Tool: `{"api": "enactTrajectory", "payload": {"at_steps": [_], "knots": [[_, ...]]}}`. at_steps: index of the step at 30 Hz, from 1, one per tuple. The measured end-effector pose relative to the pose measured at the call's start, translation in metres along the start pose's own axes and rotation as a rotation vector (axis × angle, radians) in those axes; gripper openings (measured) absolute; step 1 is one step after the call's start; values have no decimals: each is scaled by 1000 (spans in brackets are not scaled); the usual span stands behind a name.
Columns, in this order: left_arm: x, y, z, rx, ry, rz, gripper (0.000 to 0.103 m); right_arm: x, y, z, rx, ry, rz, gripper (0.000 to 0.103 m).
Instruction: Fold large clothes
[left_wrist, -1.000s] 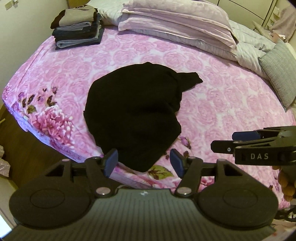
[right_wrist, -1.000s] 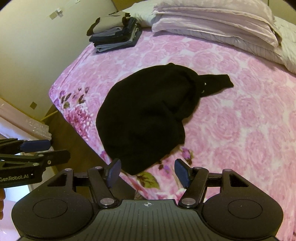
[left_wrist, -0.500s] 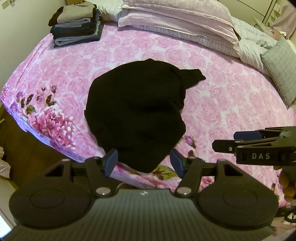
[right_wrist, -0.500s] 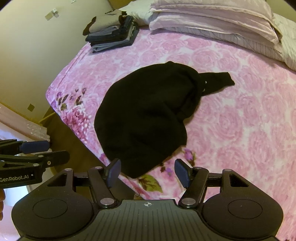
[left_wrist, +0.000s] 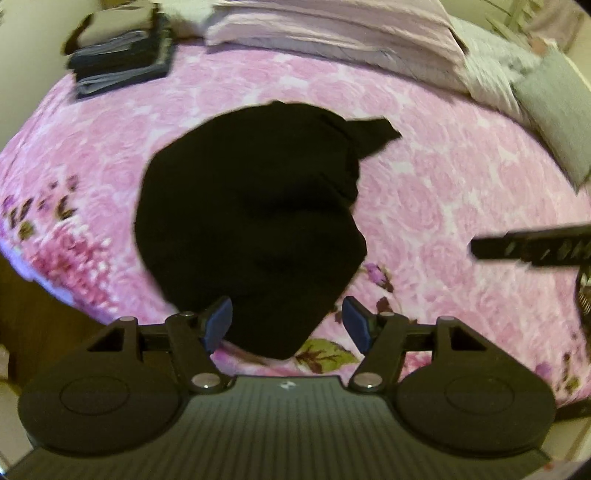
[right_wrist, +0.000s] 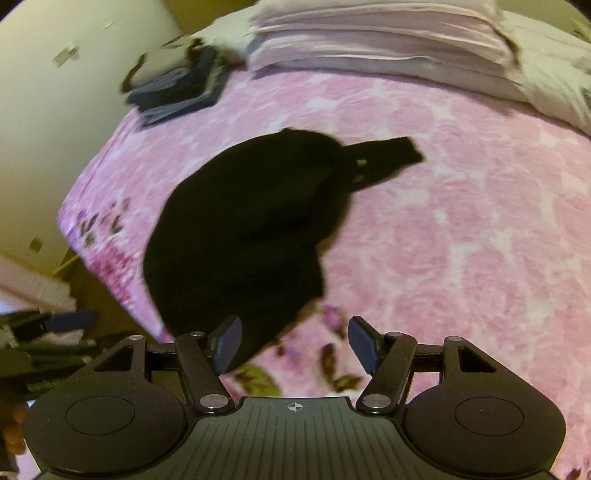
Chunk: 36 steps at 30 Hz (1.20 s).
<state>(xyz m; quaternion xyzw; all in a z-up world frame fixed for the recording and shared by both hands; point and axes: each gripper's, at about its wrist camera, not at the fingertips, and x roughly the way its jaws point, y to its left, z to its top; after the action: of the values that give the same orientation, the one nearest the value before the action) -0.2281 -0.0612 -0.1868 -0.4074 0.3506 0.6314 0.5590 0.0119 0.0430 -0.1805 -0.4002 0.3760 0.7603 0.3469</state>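
Garment: black garment (left_wrist: 251, 221) lies crumpled on my bed (left_wrist: 443, 206).
My left tool (left_wrist: 287, 325): spread, empty, above the garment's near edge.
My right tool (right_wrist: 295, 345): spread, empty, beside that edge.

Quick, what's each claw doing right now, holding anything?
Left claw: open, empty, just above the near edge of the black garment.
Right claw: open, empty.
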Motion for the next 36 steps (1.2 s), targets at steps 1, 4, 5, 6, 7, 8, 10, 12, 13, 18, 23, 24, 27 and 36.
{"api": "enactTrajectory", "payload": {"at_steps": [1, 4, 5, 6, 7, 8, 10, 12, 13, 18, 23, 24, 27, 36], "knots": [[14, -8, -2, 28, -6, -7, 62, 1, -11, 0, 24, -8, -12, 61], [56, -32, -5, 115, -21, -21, 67, 4, -45, -1, 106, -29, -49, 61], [70, -41, -6, 149, -32, -23, 70, 5, -57, -4, 134, -34, -66, 61], [88, -52, -7, 190, -43, -22, 72, 7, -72, -9, 174, -40, -89, 61], [103, -61, -7, 222, -51, -28, 73, 8, -84, -13, 205, -41, -108, 61], [118, -69, -7, 250, -54, -24, 75, 8, -95, -18, 235, -39, -127, 61], [152, -86, -9, 300, -63, -5, 76, 9, -120, -30, 299, -33, -173, 61], [182, -97, -11, 355, -67, 46, 77, 9, -140, -41, 345, -23, -213, 61], [198, -100, -12, 393, -71, 85, 77, 9, -149, -48, 369, -17, -236, 61], [221, -94, -19, 498, -131, 187, 22, 15, -176, -73, 461, 27, -296, 61], [170, -34, 9, 438, -179, 175, 9, 28, -173, -70, 455, 39, -283, 61], [156, -20, 18, 415, -202, 195, 9, 31, -168, -66, 440, 34, -276, 61], [108, 51, 55, 261, -276, 245, 7, 41, -154, -47, 390, 13, -261, 61], [111, 238, 136, 71, -259, 492, 8, 79, -91, 41, 236, -91, -234, 61]]}}
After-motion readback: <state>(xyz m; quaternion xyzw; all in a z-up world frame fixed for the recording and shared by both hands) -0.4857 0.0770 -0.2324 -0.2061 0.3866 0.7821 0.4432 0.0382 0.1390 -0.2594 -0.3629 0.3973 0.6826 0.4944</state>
